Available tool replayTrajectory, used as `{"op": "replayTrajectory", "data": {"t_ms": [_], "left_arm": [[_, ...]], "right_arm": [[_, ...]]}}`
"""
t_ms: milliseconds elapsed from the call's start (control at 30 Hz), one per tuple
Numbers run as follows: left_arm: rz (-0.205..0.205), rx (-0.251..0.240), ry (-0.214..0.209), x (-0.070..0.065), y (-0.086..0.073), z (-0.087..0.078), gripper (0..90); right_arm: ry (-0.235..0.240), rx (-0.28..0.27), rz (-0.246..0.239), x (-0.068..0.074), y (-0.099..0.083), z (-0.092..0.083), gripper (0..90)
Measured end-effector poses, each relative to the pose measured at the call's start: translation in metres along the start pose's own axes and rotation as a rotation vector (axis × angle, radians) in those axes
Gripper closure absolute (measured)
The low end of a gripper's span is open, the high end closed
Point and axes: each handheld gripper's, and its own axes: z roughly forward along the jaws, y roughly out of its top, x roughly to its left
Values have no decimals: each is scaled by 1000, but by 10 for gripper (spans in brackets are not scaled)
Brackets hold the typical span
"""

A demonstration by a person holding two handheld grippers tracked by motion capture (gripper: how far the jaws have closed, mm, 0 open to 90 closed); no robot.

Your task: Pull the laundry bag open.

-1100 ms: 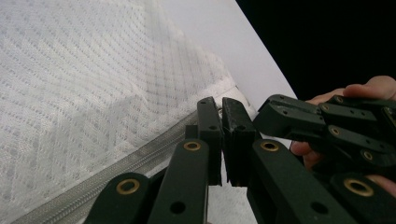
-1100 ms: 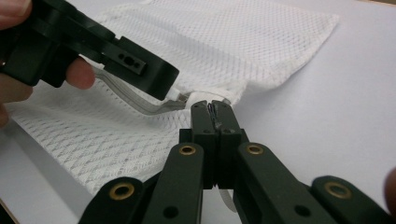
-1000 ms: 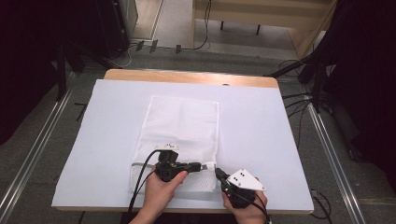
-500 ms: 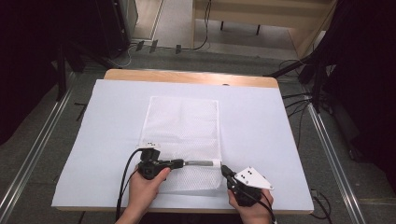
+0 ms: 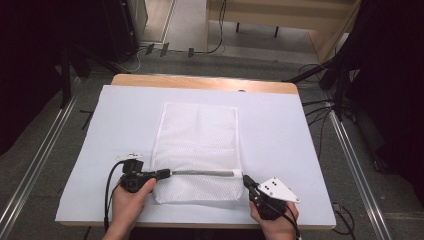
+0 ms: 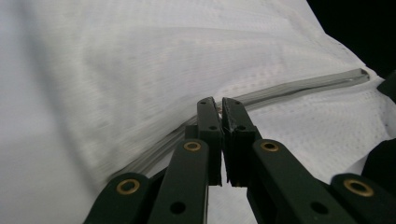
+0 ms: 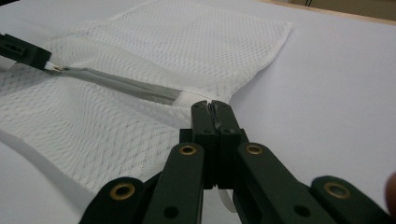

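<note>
Jaws of the left gripper (image 5: 167, 174) are clamped on the zipper pull at the left end of the grey zipper (image 5: 205, 173); the right gripper (image 5: 246, 180) has its jaws pinched on the mesh bag's (image 5: 197, 145) right edge. The bag lies flat mid-counter (image 5: 280, 130), reaching toward the near edge.

The left hand-held gripper (image 5: 166, 173) now sits farther left along the mesh bag (image 5: 197, 145), and the grey open zipper (image 5: 205, 173) stretches longer.
</note>
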Motion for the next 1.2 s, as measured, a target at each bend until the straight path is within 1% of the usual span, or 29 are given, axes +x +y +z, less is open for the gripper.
{"op": "replayTrajectory", "data": {"t_ms": [100,167,233,267,300,333,433,467,533,567,600,633,667,700,733,767,800,833,867,900,933,967,1000,1033,1067,1100,1133,1167,1200], "left_arm": [[-11,-12,15,8,-2,-9,879],[-14,-16,22,10,-2,-12,879],[-31,-28,14,16,-3,-18,879],[-43,-36,11,21,-4,-23,879],[-43,-36,11,21,-4,-23,879],[-49,-42,17,24,-5,-27,879],[-53,-44,18,27,-5,-31,879],[-49,-45,29,29,-6,-36,879],[-49,-49,29,31,-6,-38,879],[-51,-55,47,32,-7,-41,880],[-52,-55,39,33,-7,-44,879],[-55,-56,33,35,-7,-45,879],[-10,-54,60,31,-8,-45,878],[-10,-54,60,31,-8,-45,876],[18,-53,60,29,-8,-45,876],[34,-68,56,29,-8,-46,868],[26,-133,51,29,-8,-48,677],[26,-133,51,29,-8,-48,558],[46,-184,87,29,-7,-50,478],[46,-184,87,29,-7,-50,419],[54,-205,121,29,-6,-51,341],[55,-218,131,28,-6,-52,274],[62,-233,137,28,-5,-52,242],[62,-233,137,28,-5,-52,205],[87,-256,172,25,-4,-54,136],[87,-256,172,25,-4,-54,95],[99,-260,183,24,-4,-55,95],[131,-266,200,23,-4,-57,82],[154,-263,201,23,-4,-57,54]], "right_arm": [[-3,7,-8,-1,0,0,900],[-4,10,-9,-1,0,0,900],[-3,13,-4,-2,0,0,900],[-4,17,2,-5,0,0,900],[-4,17,2,-5,0,0,900],[-6,19,9,-7,-1,0,900],[-9,22,10,-8,0,0,900],[-15,25,3,-8,0,0,900],[-23,27,-5,-8,0,-1,900],[-27,29,-2,-8,1,-1,900],[-30,26,-4,-9,1,-2,900],[-12,22,5,-11,1,-2,900],[-8,29,-2,-8,1,-1,900],[-8,29,-2,-8,1,-1,900],[-11,31,-13,-6,1,-1,900],[-12,29,-28,-4,1,-1,900],[-8,25,-38,-2,1,-1,900],[-8,25,-38,-2,1,-1,900],[-1,20,-39,-2,1,-2,900],[-1,20,-39,-2,1,-2,900],[3,21,-39,-4,1,-1,900],[8,26,-42,-5,1,0,900],[11,35,-43,-6,0,1,900],[11,35,-43,-6,0,1,900],[27,33,-23,-10,-2,2,876],[27,33,-23,-10,-2,2,876],[23,29,-3,-13,-2,3,777],[23,24,9,-15,-2,3,663],[29,29,28,-20,-1,3,596]]}}
